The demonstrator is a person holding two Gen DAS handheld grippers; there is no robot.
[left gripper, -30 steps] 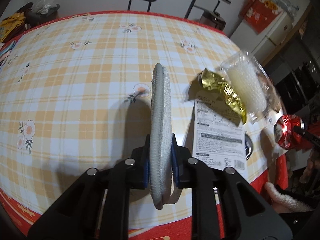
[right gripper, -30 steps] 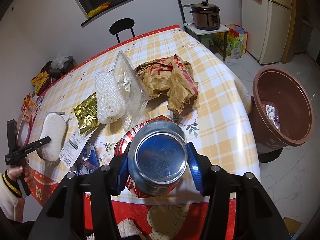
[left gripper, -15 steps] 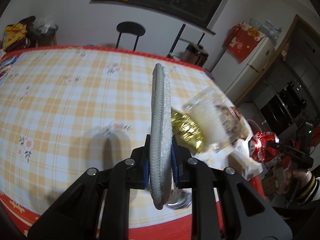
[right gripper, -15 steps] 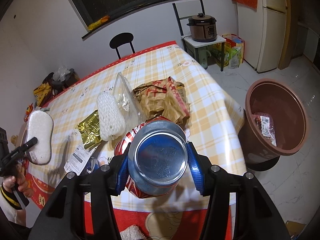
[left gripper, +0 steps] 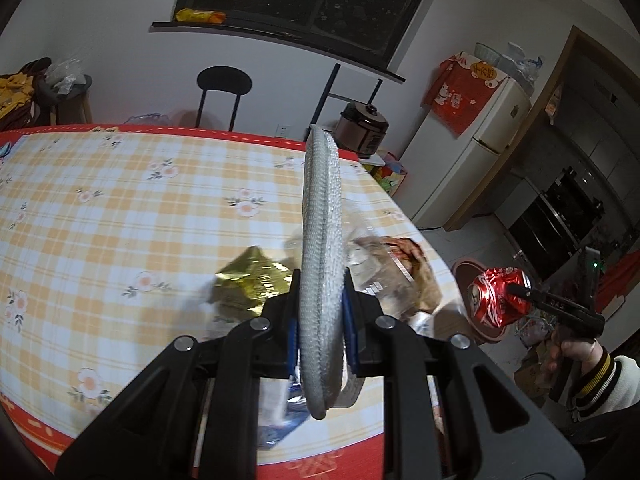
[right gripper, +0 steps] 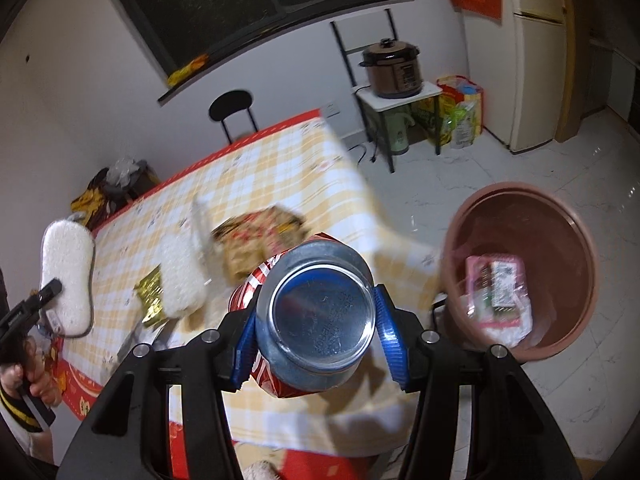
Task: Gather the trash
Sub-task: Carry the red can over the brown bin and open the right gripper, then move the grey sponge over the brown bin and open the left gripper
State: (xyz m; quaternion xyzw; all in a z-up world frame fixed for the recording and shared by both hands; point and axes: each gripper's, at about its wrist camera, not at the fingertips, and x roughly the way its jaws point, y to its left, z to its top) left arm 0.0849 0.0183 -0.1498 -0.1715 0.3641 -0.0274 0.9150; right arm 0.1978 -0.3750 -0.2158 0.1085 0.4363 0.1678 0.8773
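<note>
Both tongs are angled downward above the checked table (left gripper: 120, 208). The left gripper (left gripper: 320, 320) is clamped nearly closed on a flat, woven grey pad (left gripper: 322, 240), held edge-on. The right gripper (right gripper: 316, 330) is half-spread, squeezing a dented red can (right gripper: 316, 316), shiny base toward the camera; a round brown bin (right gripper: 576, 248) sits just right of it.

Left gripper (left gripper: 320, 322): jaws clamped nearly shut, pointing down-forward, centre-bottom of frame. Right gripper (right gripper: 316, 332): jaws held half apart, gripping; its hand (left gripper: 568, 354), striped cuff, shows at lower right of left view.
</note>
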